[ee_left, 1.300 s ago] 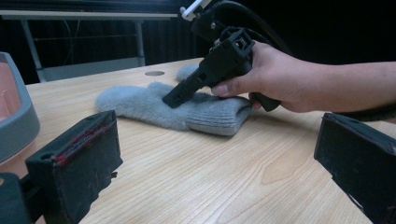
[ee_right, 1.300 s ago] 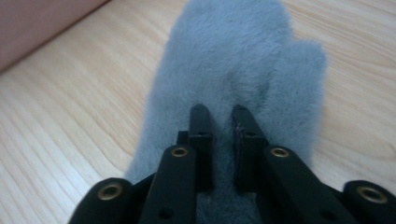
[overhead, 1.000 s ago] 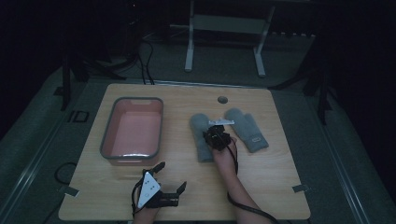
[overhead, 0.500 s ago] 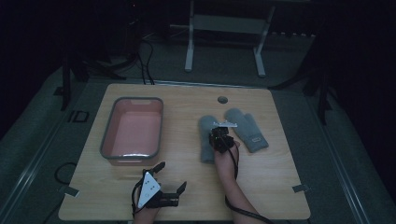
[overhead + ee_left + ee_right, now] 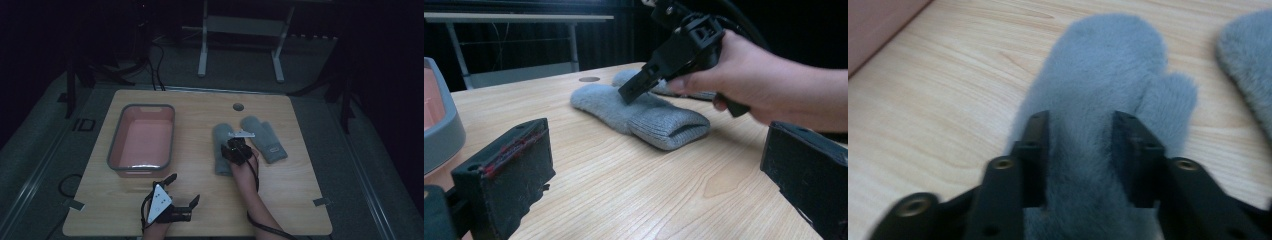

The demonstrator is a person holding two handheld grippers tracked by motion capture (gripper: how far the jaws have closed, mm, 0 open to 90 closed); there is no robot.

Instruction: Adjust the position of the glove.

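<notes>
Two grey fuzzy mittens lie side by side on the wooden table: the left mitten (image 5: 220, 152) (image 5: 1108, 75) (image 5: 649, 117) and the right mitten (image 5: 267, 140) (image 5: 1248, 60). My right gripper (image 5: 234, 144) (image 5: 1080, 125) (image 5: 630, 94) hovers low over the left mitten's cuff end. Its jaws have just been opening and now stand apart, with the mitten's fabric between them but not pinched. My left gripper (image 5: 184, 188) (image 5: 656, 165) rests open near the table's front edge, with nothing between its jaws.
A grey-rimmed pink bin (image 5: 116, 145) (image 5: 441, 132) stands at the left of the table. A round cable hole (image 5: 238, 107) is near the far edge. Beyond the table stand a white frame's legs (image 5: 202, 60) and cables on the floor.
The left mitten and my right gripper have shifted slightly to the right, toward the other mitten. My left gripper has kept still.
</notes>
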